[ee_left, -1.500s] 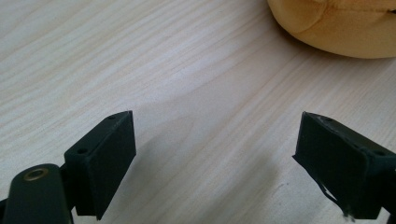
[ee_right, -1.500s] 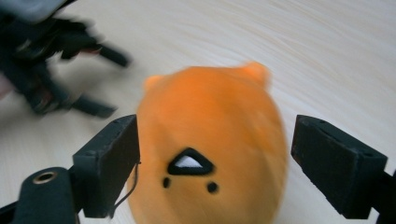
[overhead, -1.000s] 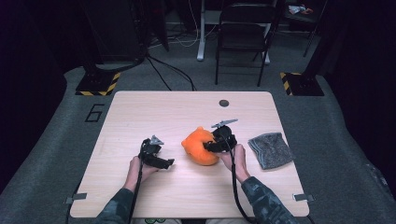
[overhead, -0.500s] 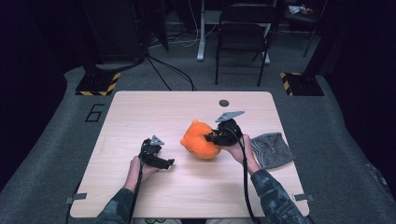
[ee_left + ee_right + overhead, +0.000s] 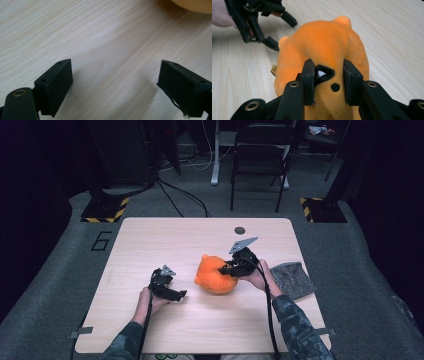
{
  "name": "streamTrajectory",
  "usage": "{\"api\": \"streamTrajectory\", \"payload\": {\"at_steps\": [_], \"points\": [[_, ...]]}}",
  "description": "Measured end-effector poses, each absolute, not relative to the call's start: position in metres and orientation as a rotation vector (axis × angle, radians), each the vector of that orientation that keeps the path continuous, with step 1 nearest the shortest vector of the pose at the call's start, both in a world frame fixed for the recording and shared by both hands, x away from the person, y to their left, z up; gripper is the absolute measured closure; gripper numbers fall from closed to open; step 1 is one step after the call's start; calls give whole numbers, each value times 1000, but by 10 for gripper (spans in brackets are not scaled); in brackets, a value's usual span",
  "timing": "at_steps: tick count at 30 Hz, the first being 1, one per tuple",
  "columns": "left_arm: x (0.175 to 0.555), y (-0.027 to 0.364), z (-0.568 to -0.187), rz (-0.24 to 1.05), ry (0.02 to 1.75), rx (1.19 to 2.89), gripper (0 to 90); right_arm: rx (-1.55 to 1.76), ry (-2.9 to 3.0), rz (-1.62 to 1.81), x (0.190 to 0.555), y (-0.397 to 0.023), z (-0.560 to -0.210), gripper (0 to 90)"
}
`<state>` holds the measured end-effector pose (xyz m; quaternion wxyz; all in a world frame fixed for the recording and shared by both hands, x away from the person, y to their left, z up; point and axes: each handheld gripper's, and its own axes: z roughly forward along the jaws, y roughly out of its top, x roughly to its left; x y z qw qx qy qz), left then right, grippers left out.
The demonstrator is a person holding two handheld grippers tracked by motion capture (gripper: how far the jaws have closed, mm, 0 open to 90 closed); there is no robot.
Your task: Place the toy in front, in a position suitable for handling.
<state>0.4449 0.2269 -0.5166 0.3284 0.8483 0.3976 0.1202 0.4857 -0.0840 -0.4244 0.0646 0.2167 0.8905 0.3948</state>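
Plush toy (image 5: 216, 274), orange and soft, sits mid-table with my right gripper (image 5: 329, 75) pinched on a fold of its face; the jaws have just been closing, fabric bunched between them. So I judge the grab made, the carrying left. My left gripper (image 5: 113, 82) rests wide open, holding nothing, over bare table (image 5: 150, 240) just beside it. A grey cloth (image 5: 295, 279) lies near my right hand; nothing blocks me.

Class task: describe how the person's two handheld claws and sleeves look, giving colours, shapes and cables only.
Both the left claw and the right claw are black, each with two flat, block-like jaws on bolted linkage arms. A grey three-cornered plate tops each one. A black cable trails from each back along the forearm. The sleeves are dark with a camouflage-like pattern.
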Motion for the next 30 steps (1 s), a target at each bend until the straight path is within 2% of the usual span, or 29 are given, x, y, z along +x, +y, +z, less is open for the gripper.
{"api": "streamTrajectory", "payload": {"at_steps": [4, 7, 11, 12, 13, 15, 16, 17, 19, 30], "points": [[445, 227, -516, 312, 1041, 2221, 122, 643, 2702, 1187, 489, -83, -429, 665], [444, 226, -516, 300, 1035, 2221, 125, 638, 2727, 1113, 493, -79, -441, 629], [443, 223, -513, 297, 1020, 2208, 134, 658, 2706, 1124, 495, -81, -440, 468], [443, 223, -513, 297, 1020, 2208, 135, 658, 2706, 1124, 495, -81, -440, 468], [441, 223, -509, 298, 1004, 2192, 140, 669, 2687, 1131, 493, -84, -436, 360], [440, 222, -508, 313, 1001, 2181, 150, 684, 2669, 1148, 492, -87, -433, 326], [438, 220, -505, 315, 983, 2170, 152, 726, 2631, 1178, 488, -94, -427, 230], [438, 220, -505, 315, 983, 2170, 154, 726, 2631, 1178, 488, -94, -427, 230], [437, 218, -503, 324, 969, 2169, 156, 788, 2599, 1181, 481, -105, -419, 155], [433, 200, -490, 312, 898, 2128, 173, 981, 2464, 1060, 457, -150, -413, 148]]}}
